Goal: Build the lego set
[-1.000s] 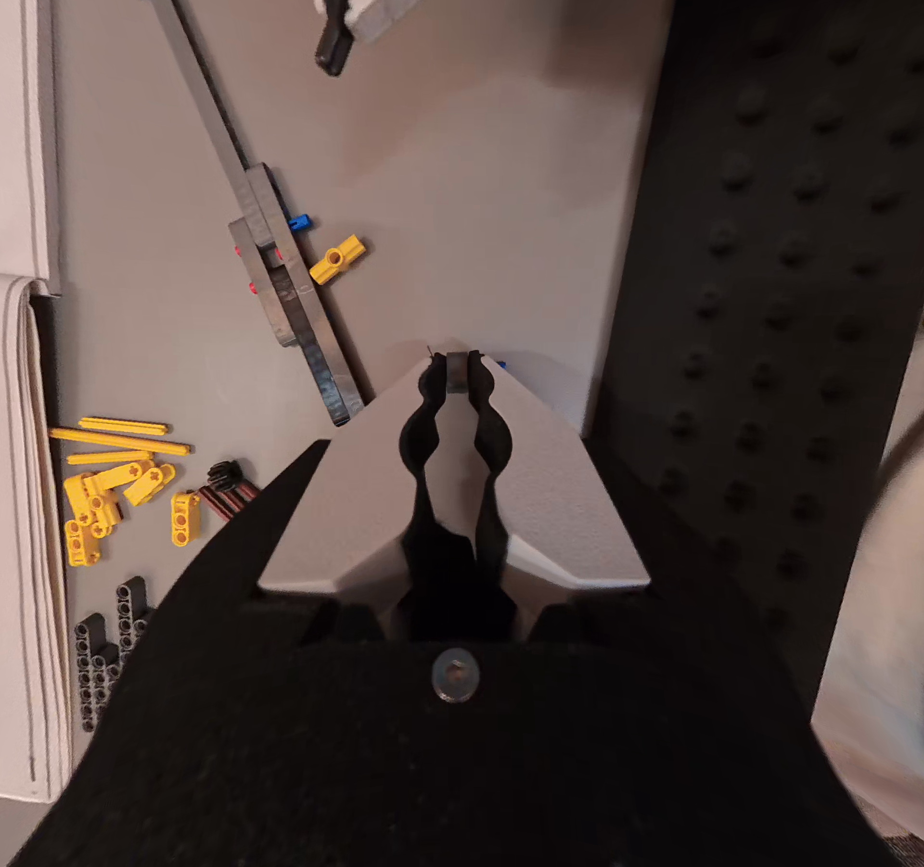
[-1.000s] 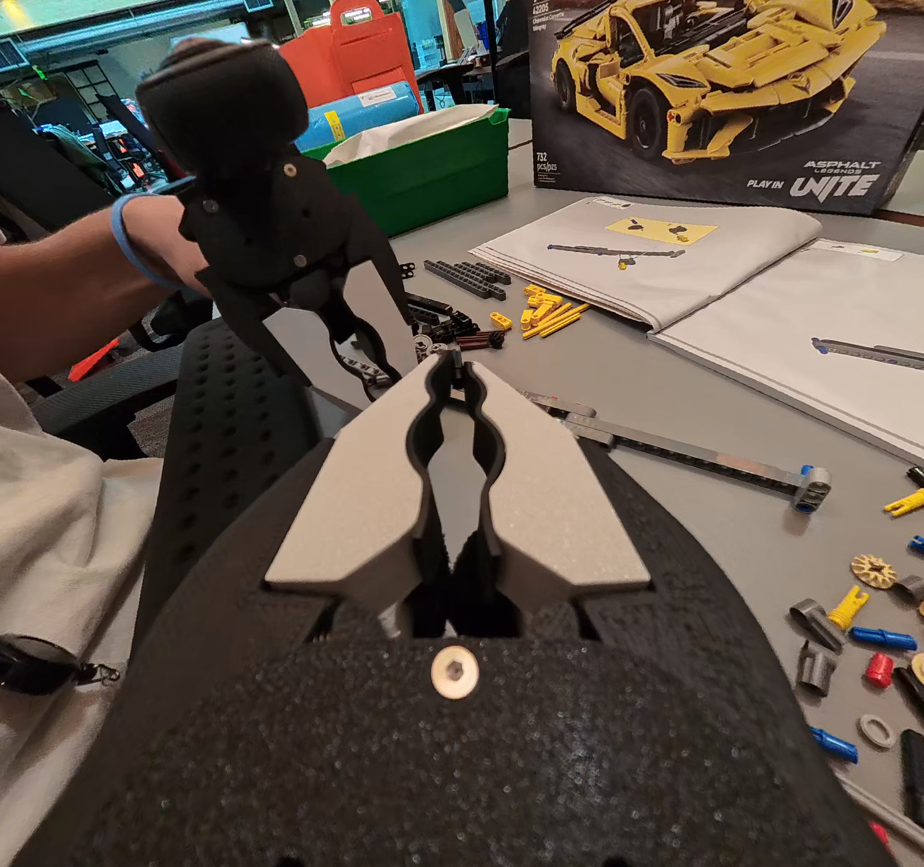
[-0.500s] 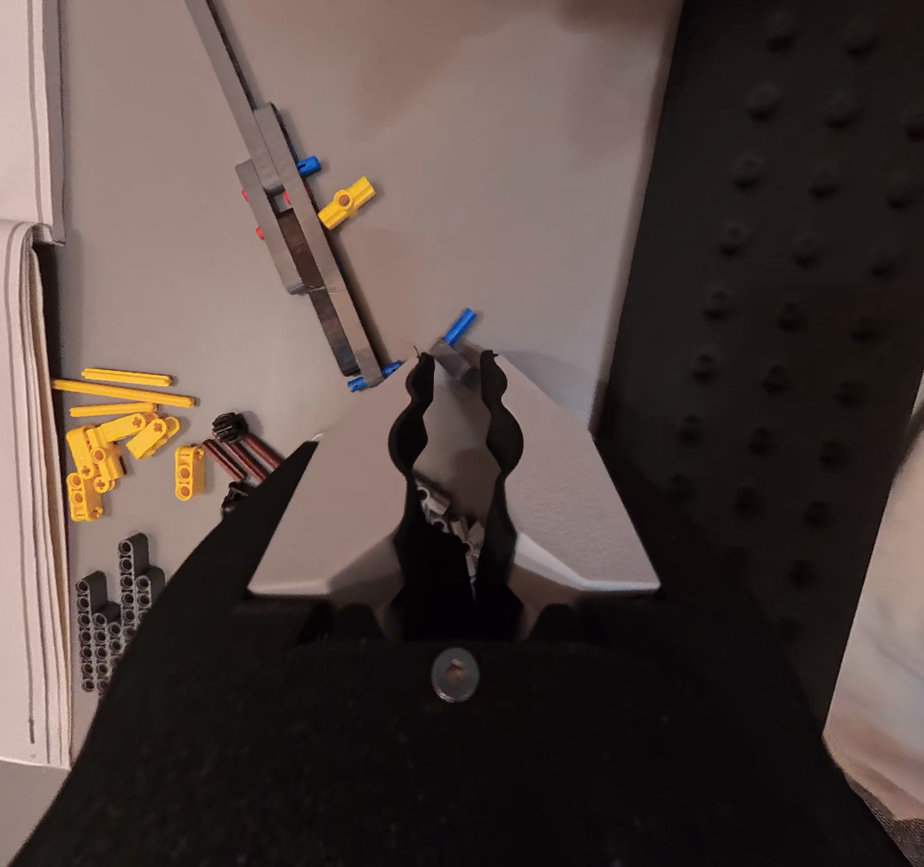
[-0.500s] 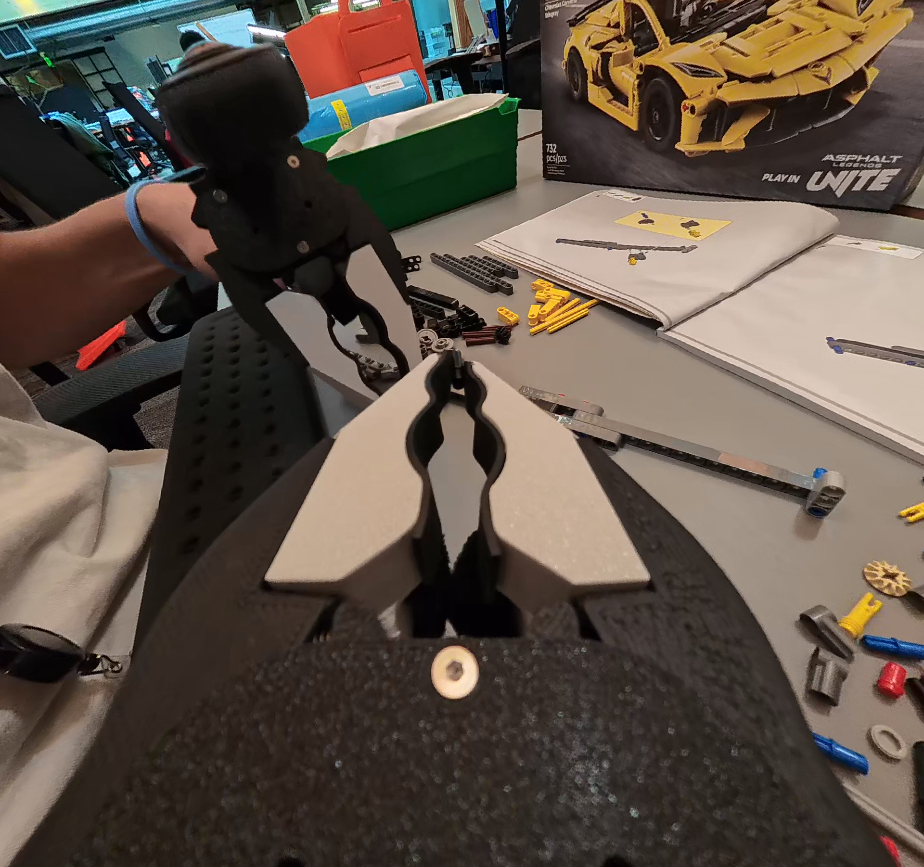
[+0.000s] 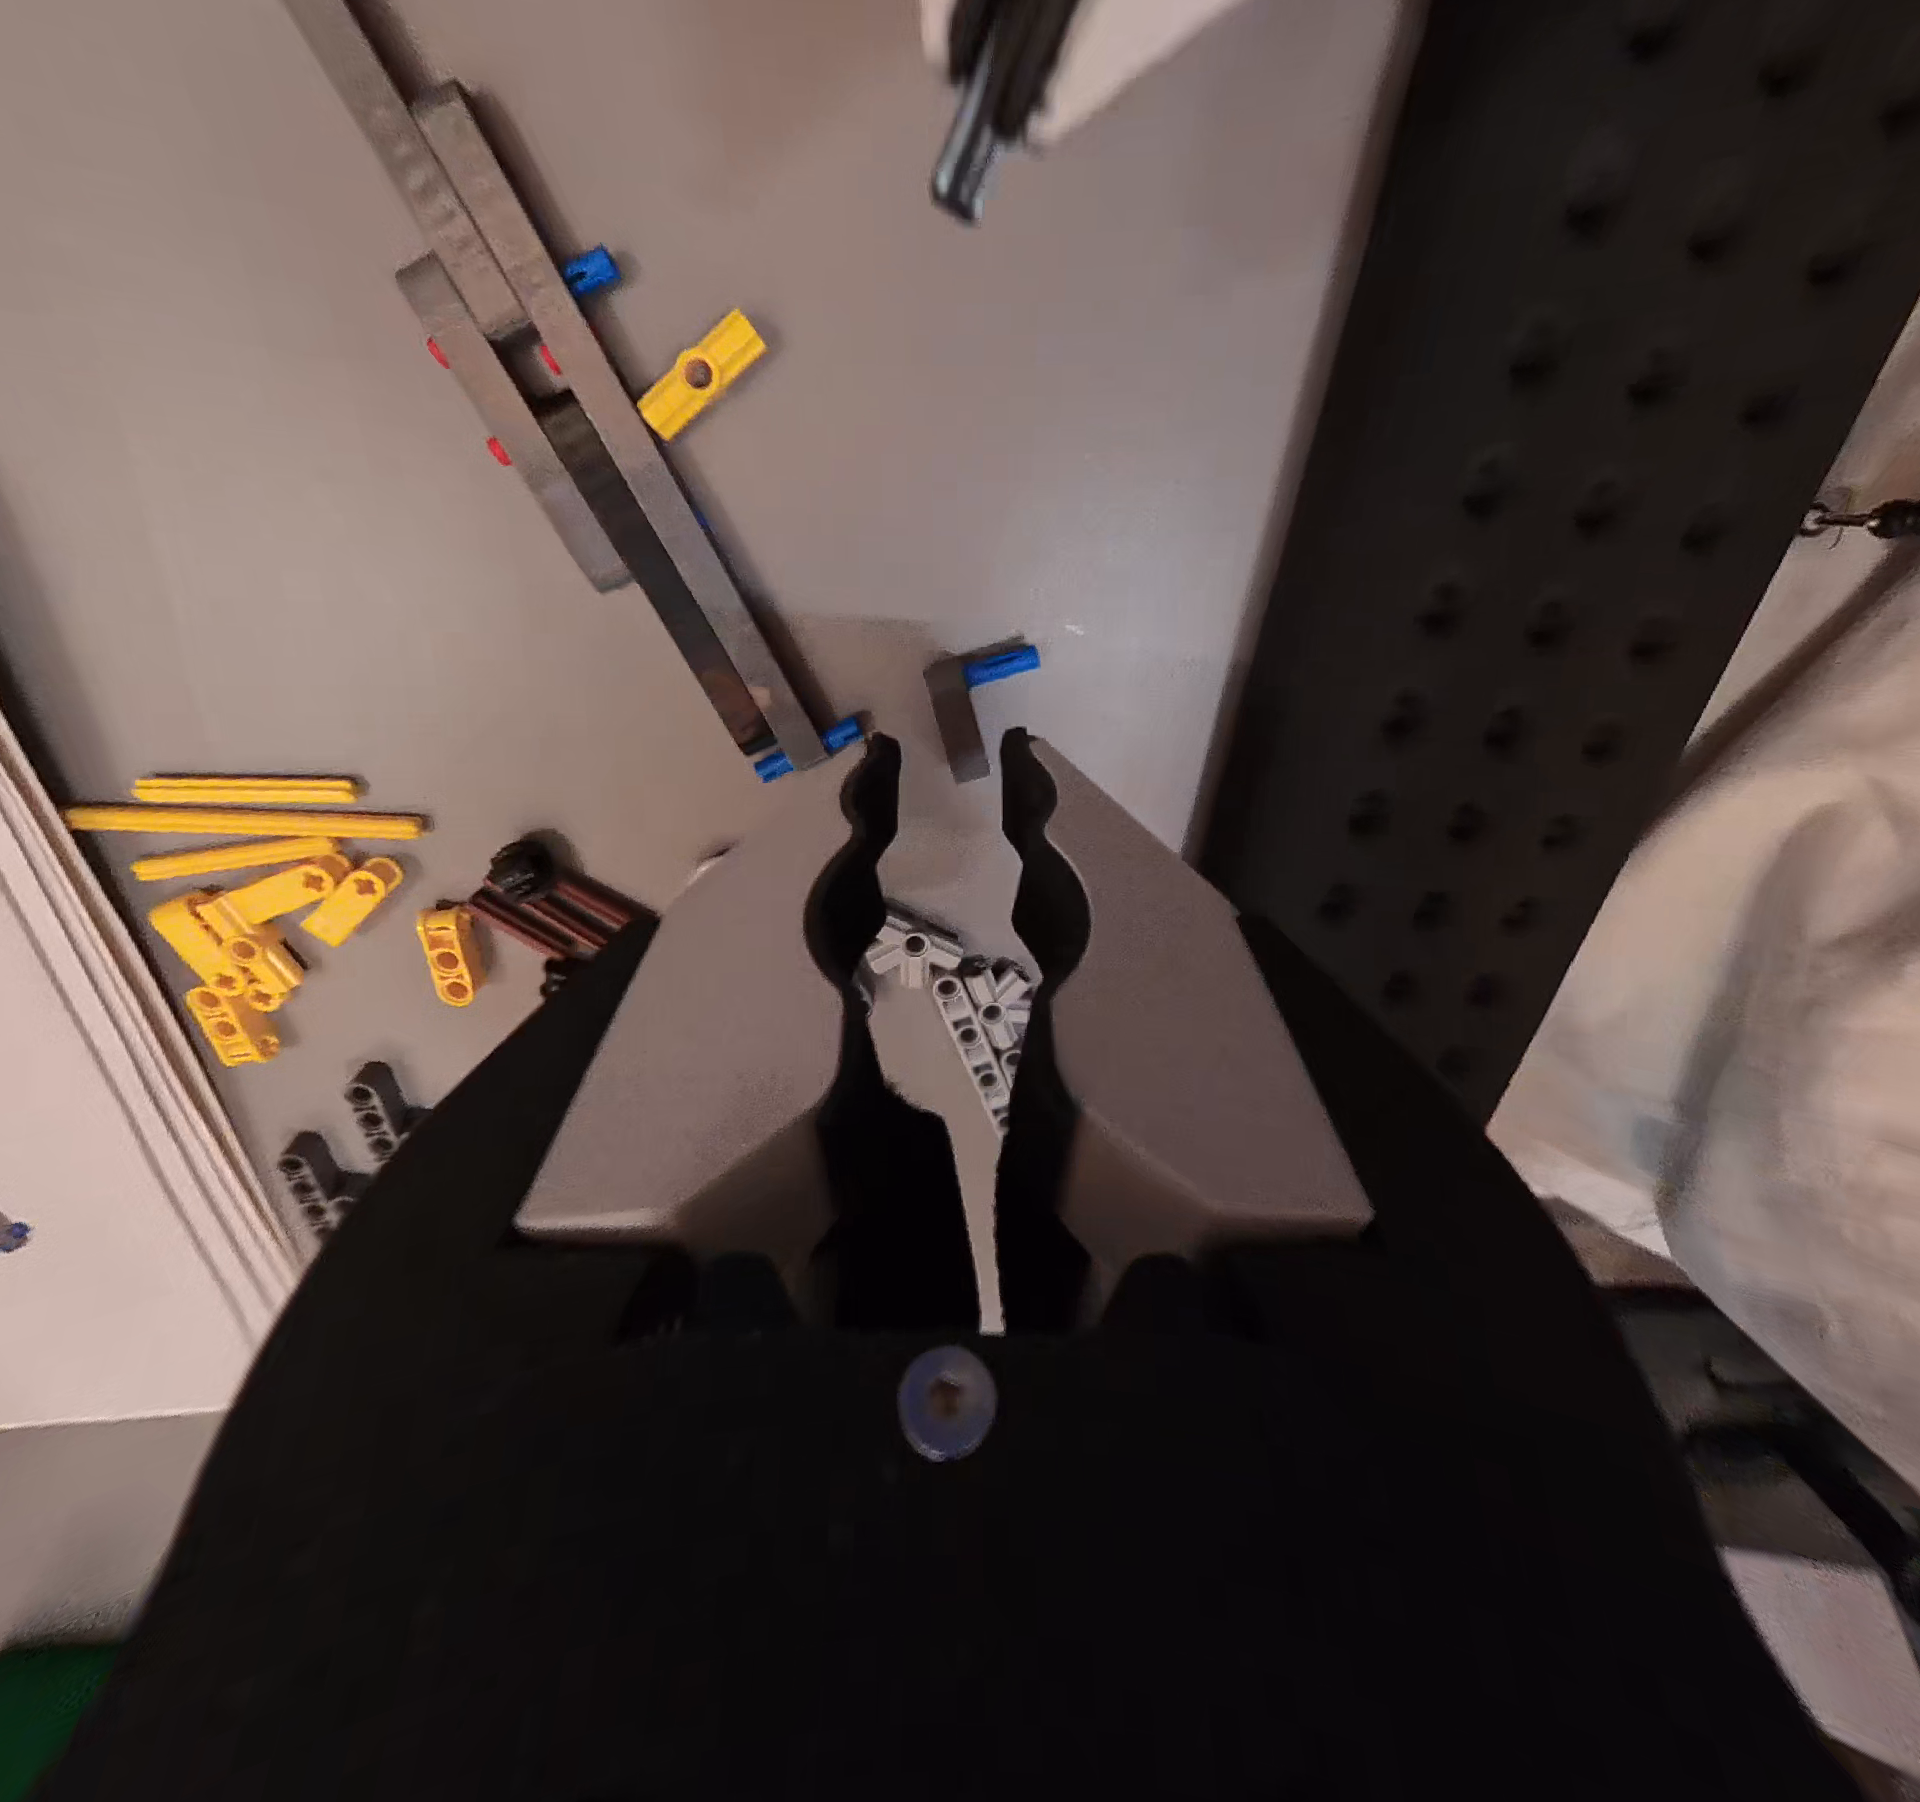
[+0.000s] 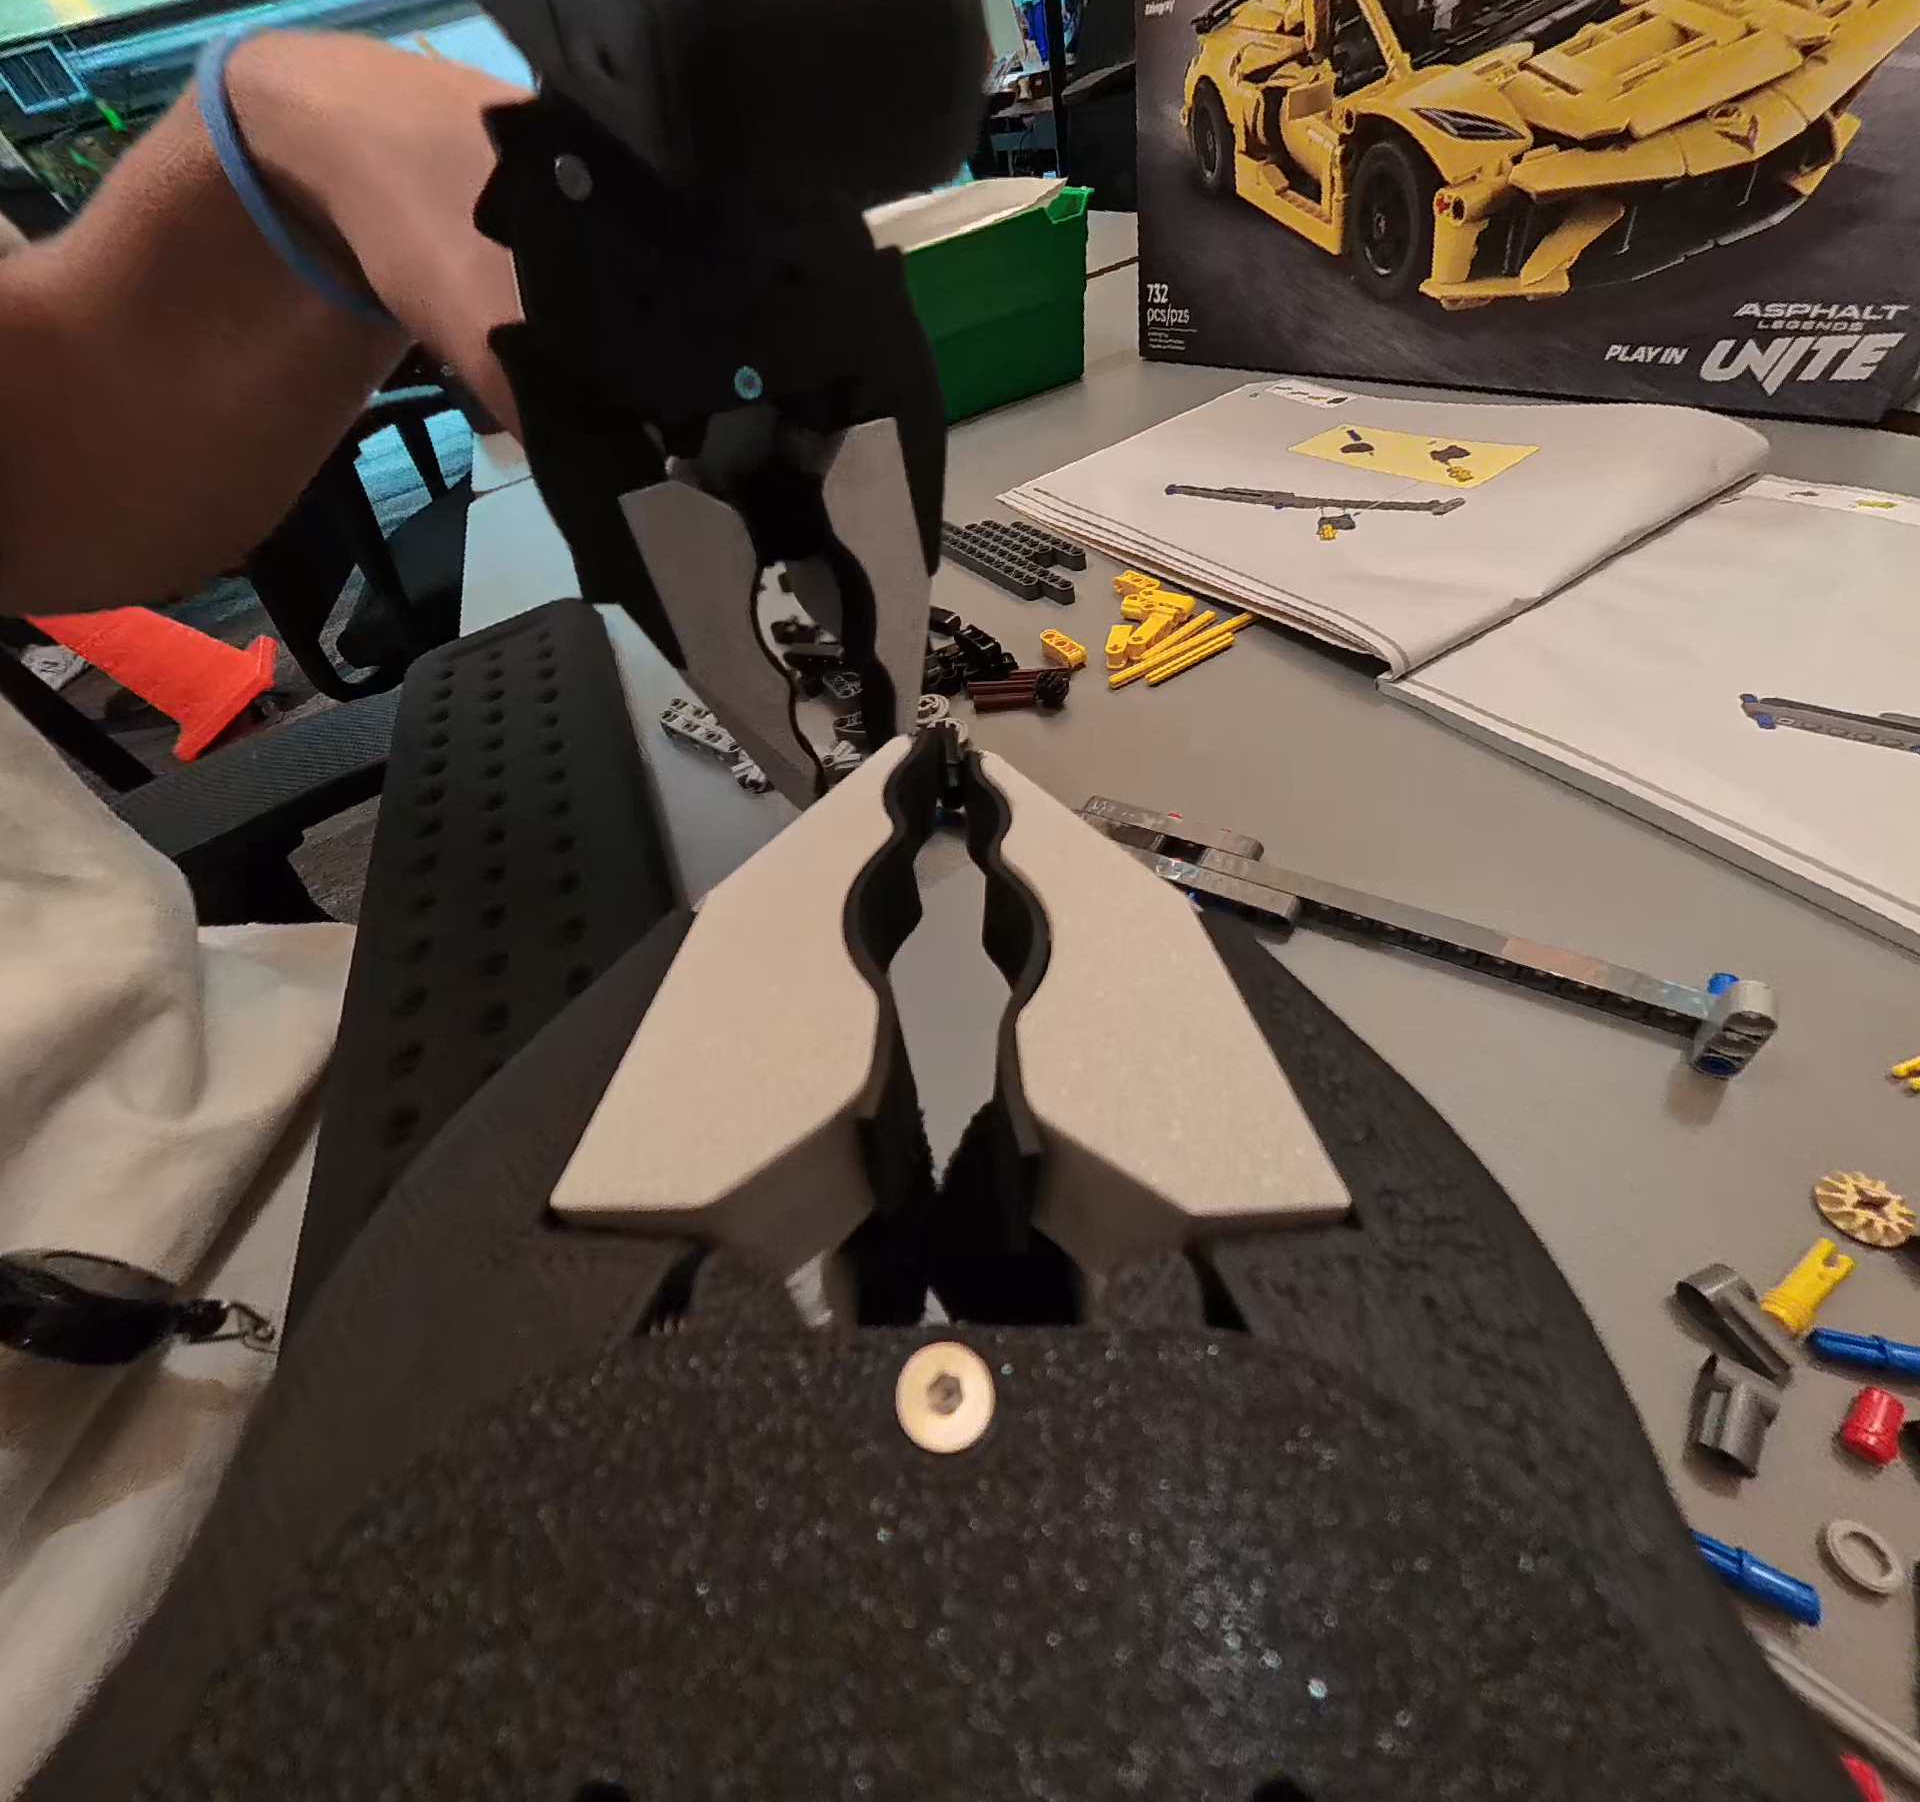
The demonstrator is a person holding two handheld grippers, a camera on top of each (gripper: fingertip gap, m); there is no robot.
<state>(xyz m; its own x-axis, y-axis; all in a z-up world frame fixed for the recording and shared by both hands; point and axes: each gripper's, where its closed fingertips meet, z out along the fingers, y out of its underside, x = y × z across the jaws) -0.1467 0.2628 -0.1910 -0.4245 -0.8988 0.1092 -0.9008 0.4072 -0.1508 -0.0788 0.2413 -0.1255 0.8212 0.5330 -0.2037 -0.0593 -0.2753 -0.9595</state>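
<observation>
Now your small grey connector (image 5: pixel 956 722), blue pin (image 5: pixel 1000 663) sticking out, lies loose on the table near its front edge, just beside the long beam's (image 5: pixel 582 422) end. It's light, stiff and slippery; take it across the flat grey sides, not the pin. Your left claw (image 5: pixel 943 755) hangs narrowly open and empty above it. Your right claw (image 6: pixel 945 750) is pinched nearly closed; whether it holds anything, you cannot tell.
</observation>
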